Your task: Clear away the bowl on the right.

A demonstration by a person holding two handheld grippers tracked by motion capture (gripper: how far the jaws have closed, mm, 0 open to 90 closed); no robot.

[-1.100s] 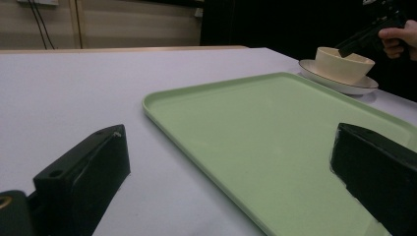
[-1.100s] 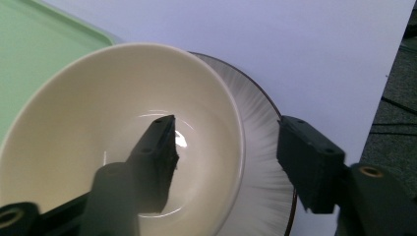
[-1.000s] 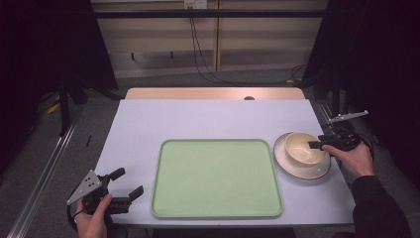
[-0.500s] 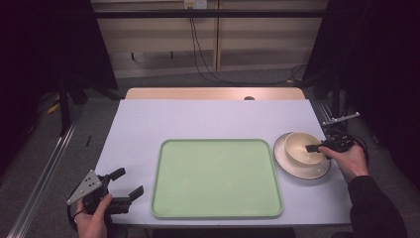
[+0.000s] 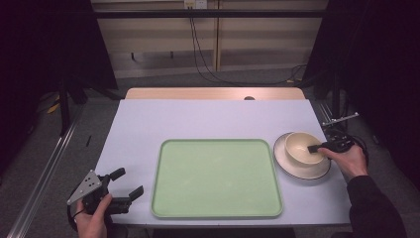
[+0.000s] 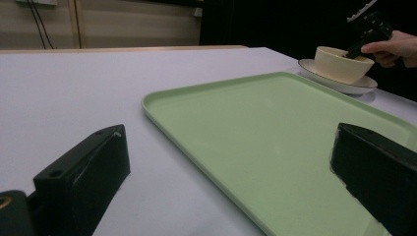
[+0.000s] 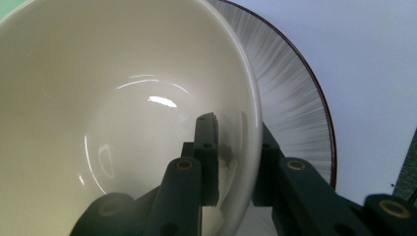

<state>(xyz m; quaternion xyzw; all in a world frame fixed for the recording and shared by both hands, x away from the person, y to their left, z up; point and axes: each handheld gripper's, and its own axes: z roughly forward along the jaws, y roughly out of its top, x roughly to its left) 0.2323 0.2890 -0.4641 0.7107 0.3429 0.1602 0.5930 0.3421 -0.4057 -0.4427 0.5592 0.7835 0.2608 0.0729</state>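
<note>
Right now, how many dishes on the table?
2: a cream bowl sitting on a plate at the table's right side, beside the green tray. Right hand-held gripper straddles the bowl's rim.

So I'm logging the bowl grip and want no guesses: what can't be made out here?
- Right gripper view: the outer claw finger is partly hidden behind the bowl wall, so pad contact cannot be confirmed.
- High view: the right claw is too small to judge its closure.
- Left gripper view: the tray is cut off by the frame edge.

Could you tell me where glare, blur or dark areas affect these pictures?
High view: surroundings dark, table evenly lit. Right gripper view: bright glare inside the bowl, the right tool astride its rim. Left gripper view: near jaws soft, tray sharper.
</note>
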